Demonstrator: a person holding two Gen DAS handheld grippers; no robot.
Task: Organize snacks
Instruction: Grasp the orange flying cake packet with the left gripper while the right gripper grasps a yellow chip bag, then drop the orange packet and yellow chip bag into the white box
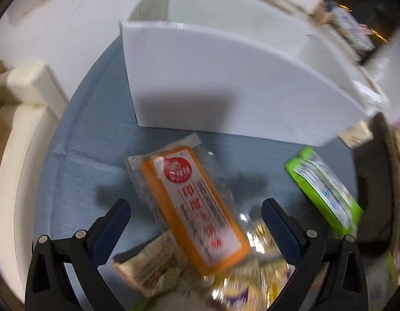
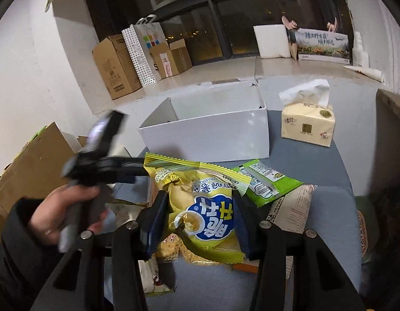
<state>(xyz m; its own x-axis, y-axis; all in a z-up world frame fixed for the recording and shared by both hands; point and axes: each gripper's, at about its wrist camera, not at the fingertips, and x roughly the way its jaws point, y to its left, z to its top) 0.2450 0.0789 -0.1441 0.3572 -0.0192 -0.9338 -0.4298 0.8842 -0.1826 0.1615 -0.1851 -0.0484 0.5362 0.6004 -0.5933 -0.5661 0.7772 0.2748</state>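
1. While the right gripper (image 2: 197, 223) is clamping its pads on the crumpled yellow snack bag (image 2: 200, 215), the bag is sitting upright between the jaws, above the pile of packets.
2. Ahead of those fingers and well apart, the white box (image 2: 207, 134) is standing open-topped on the blue table (image 2: 327, 171); judging by this, the coming move is a carry forward and a drop inside.
3. The left gripper (image 1: 194, 207) is pointing down with its fingers wide apart, gripping nothing.
4. Between and beneath them the orange packet (image 1: 192, 212) is lying flat, its long axis running diagonally away toward the box.
5. The green packet (image 1: 324, 191) is lying off to the right.
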